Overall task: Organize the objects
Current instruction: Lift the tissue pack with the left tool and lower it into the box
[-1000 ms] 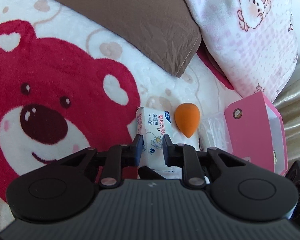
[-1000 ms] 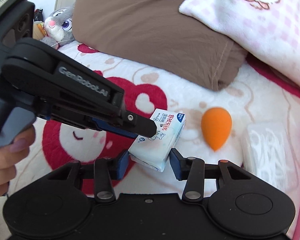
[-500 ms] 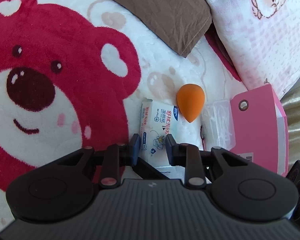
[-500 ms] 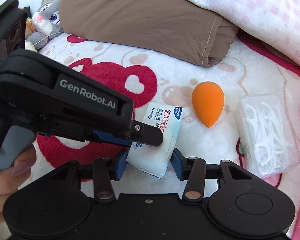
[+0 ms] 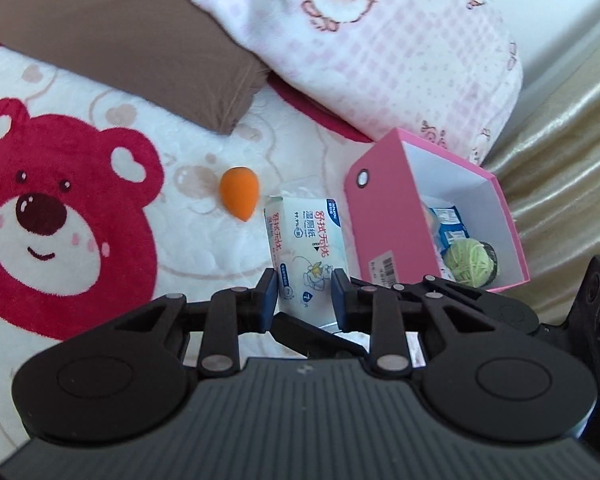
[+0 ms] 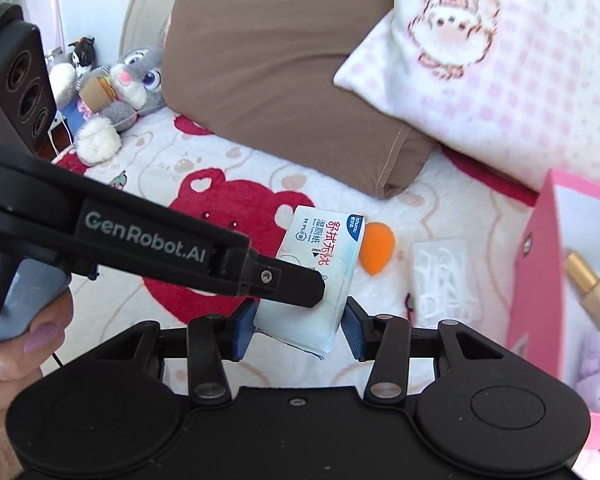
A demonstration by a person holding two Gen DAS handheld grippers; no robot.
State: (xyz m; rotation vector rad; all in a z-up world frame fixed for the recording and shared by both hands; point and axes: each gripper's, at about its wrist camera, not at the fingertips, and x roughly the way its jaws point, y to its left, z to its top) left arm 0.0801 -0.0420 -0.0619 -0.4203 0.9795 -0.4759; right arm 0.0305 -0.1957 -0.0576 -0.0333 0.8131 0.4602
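White wet-wipe pack (image 5: 306,252) sat clamped in both the left gripper (image 5: 305,300) and the right gripper (image 6: 300,326), apparently to steady the floppy packet. Right of them, the open pink box (image 5: 384,216) looked its likely destination; the orange sponge (image 5: 239,193) lay ahead-left on the bed.

Counted: one wet-wipe pack (image 5: 306,248), one orange makeup sponge (image 5: 239,193) at its ten o'clock, one clear floss-pick box (image 6: 442,276), one pink box (image 5: 384,216) at three o'clock, two pillows, brown (image 5: 112,28) and pink-checked (image 5: 380,44), two claws.
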